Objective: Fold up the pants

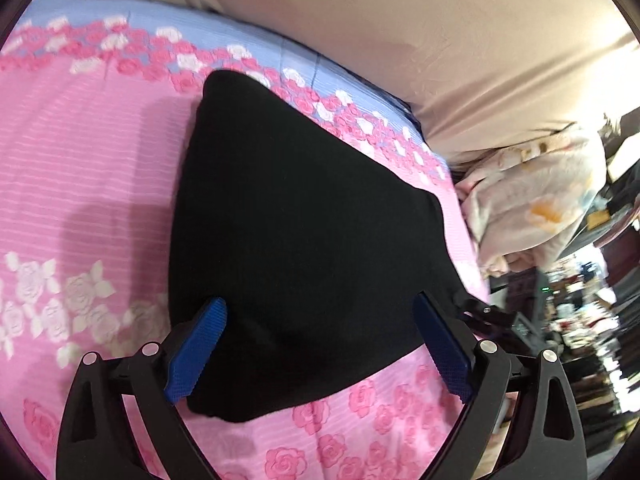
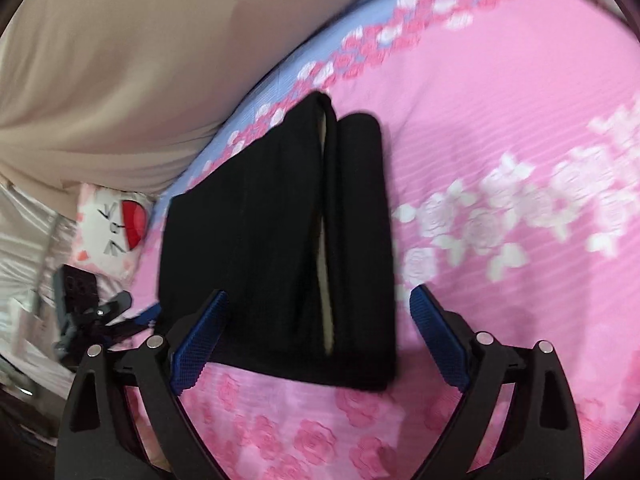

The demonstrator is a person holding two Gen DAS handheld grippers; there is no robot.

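Right wrist view: black pants (image 2: 280, 236) lie folded mid-frame on the pink bed (image 2: 500, 120), both grippers' fingers wide and empty; folding looks nearly done, perhaps one last fold.

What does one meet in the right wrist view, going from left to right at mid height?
White cat-face cushion → folded black pants → white roses on the pink bedsheet.

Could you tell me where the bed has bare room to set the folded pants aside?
Bare pink bedspread lies right of the black pants, toward the white roses. Left is crowded: beige pillow, cat cushion.
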